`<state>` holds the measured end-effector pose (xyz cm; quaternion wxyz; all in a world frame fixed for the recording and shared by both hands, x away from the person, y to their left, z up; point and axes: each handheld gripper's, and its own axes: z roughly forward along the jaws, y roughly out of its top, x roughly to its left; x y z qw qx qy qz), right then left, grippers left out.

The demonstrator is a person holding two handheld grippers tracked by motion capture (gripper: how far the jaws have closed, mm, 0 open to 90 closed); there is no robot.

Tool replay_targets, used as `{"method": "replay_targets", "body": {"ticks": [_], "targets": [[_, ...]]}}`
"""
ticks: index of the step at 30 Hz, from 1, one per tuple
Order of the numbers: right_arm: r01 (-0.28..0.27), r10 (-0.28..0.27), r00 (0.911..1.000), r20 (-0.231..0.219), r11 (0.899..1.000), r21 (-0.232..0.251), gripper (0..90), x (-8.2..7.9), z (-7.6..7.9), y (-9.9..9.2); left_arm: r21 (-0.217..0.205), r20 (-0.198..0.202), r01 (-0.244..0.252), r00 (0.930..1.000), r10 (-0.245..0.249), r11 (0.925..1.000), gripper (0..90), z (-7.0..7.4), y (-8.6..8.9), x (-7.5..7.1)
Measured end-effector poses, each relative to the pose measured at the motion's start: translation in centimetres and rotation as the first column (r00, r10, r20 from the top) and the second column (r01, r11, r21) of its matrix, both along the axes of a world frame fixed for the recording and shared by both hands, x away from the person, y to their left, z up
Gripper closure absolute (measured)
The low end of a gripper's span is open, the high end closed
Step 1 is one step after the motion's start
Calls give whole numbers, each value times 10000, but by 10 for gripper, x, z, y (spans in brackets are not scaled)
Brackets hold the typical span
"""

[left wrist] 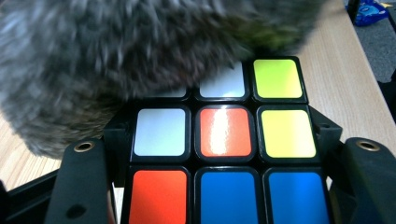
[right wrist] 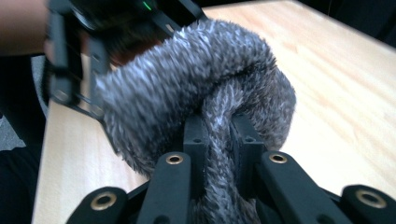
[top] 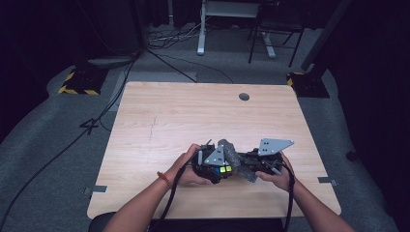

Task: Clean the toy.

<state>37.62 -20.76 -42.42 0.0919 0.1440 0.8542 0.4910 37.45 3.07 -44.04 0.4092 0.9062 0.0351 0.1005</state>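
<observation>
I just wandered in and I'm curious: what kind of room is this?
Probably a lab or studio set up for recording. A bare wooden table stands on grey carpet amid dark curtains, cables trail over the floor, and a hazard-striped stand foot sits beside it.

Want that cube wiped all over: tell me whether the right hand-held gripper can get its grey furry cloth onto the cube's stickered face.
Probably yes: the grey furry cloth, pinched in the right hand-held gripper, already drapes over the cube in the left hand-held gripper.

Black two-jaw grippers bore brass-coloured screws, grey three-cornered plates and black cables; left wrist wore a red band.
</observation>
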Motion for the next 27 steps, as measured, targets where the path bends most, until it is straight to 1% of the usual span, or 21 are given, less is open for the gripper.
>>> {"method": "replay_targets", "body": {"ticks": [1,2,3,4,5,6,7,9,10,12,14,16,18,20,22,23,24,26,27], "targets": [[59,-60,10000,-49,9999,-146,798,2,-3,0,-84,-13,-30,10000,30,10000,336,0,1,1],[155,-158,9999,-50,9991,-391,798,2,-5,0,-238,-58,-60,10000,59,9997,336,1,3,1],[204,-203,9998,18,9965,-808,798,2,-8,1,-444,-41,-39,10000,37,9990,336,3,4,1],[242,-242,9997,14,9937,-1094,797,2,-12,1,-526,-76,-35,10000,31,9986,336,6,6,2],[208,-226,9996,-149,9933,-1135,797,3,-16,0,-590,-58,-75,10000,71,9982,336,8,6,2],[129,-158,9995,-260,9942,-1064,797,3,-18,-1,-581,23,-77,10000,79,9983,336,8,7,1],[41,-67,9995,-306,9964,-844,797,3,-18,-2,-591,88,-114,9999,119,9982,335,8,7,1],[-241,233,9992,-324,9994,-263,797,1,-13,-4,-597,5,-145,9999,146,9981,335,7,6,1],[-294,293,9992,-259,9996,-39,797,-1,-10,-4,-558,25,-148,9999,149,9983,335,7,6,2],[-365,364,9993,51,9992,133,797,-5,-3,-3,-513,-1,-132,9999,132,9986,335,6,5,2],[-454,444,9987,250,9982,396,798,-10,2,-2,-432,-6,-151,9999,151,9990,335,5,4,2],[-499,480,9978,452,9979,415,798,-13,5,1,-387,38,-116,9999,117,9992,335,5,3,1],[-589,566,9967,573,9975,395,798,-15,8,4,-253,23,-120,9999,120,9996,333,5,1,1],[-701,669,9956,652,9964,477,799,-17,10,7,-111,108,-89,9999,90,9999,333,4,-1,0],[-805,780,9946,679,9962,345,798,-17,12,12,15,107,-82,9999,82,10000,333,2,-4,0],[-820,793,9944,703,9960,354,798,-17,13,14,86,112,-125,9999,124,9999,333,2,-5,0],[-828,803,9944,681,9959,350,798,-17,12,16,181,208,-139,9997,135,9997,333,1,-5,0],[-783,770,9948,664,9968,168,798,-16,12,19,203,164,-213,9996,210,9996,334,1,-4,1],[-734,722,9956,601,9971,184,798,-14,12,18,109,125,-220,9997,219,9997,334,1,-3,1]]}}
